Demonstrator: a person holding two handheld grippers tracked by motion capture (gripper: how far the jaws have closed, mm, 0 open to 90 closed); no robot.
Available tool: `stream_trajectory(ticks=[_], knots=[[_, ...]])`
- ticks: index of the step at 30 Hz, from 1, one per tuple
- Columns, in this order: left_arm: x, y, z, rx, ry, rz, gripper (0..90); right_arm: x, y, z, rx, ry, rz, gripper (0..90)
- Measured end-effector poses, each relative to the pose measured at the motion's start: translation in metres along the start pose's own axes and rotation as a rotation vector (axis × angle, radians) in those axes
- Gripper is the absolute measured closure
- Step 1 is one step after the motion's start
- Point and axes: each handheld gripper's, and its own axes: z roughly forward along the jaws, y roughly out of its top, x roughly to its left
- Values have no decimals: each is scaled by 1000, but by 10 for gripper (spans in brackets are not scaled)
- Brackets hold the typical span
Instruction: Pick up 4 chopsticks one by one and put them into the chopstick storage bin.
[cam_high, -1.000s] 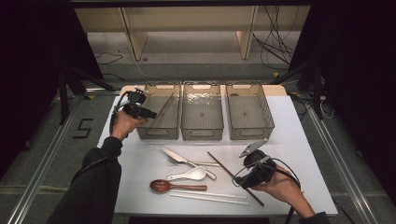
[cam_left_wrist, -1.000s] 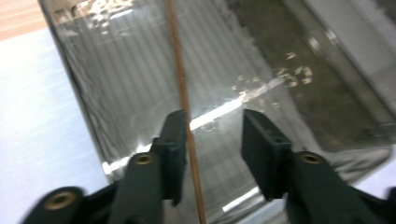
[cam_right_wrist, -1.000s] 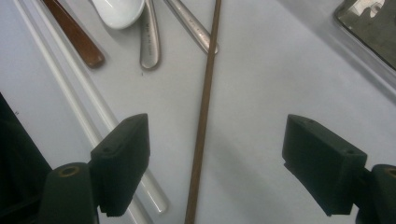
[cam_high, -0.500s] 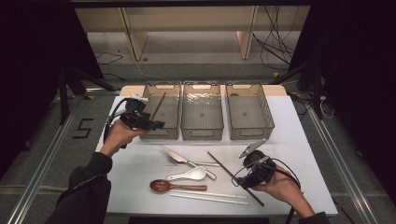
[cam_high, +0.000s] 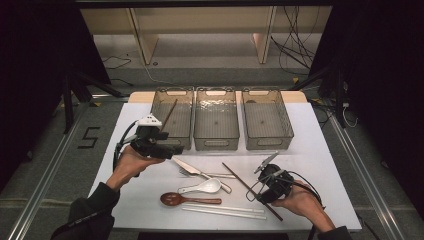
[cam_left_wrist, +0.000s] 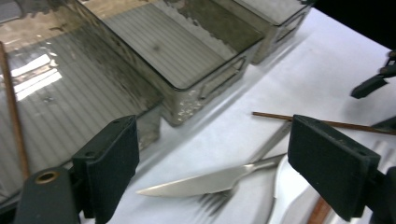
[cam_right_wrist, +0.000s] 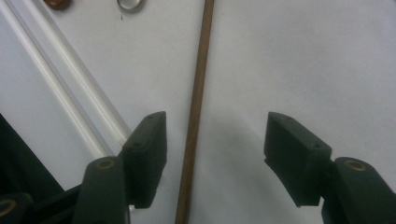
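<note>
Sorting has barely begun: one brown chopstick leans in the left bin, the left tool spread empty, the right tool closing, not yet pinching, around its mate; other cutlery waits on the counter.

Left gripper released chopstick into bin, withdrew; right gripper jaws closing around chopstick.

brown chopstick | thin, straight | lay flat on white table | between the open right tongs, untouched
</note>
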Motion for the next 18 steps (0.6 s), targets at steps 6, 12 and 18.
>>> stream_trajectory(ticks=[6,12,18], knots=[[-11,-13,-4,-11,-12,10,160,1,-1,4,35,11,-9,485],[-18,-26,-2,5,-11,14,160,4,-1,9,81,18,-33,568],[-25,-31,-5,-6,-8,29,160,5,-2,12,114,24,-47,645]])
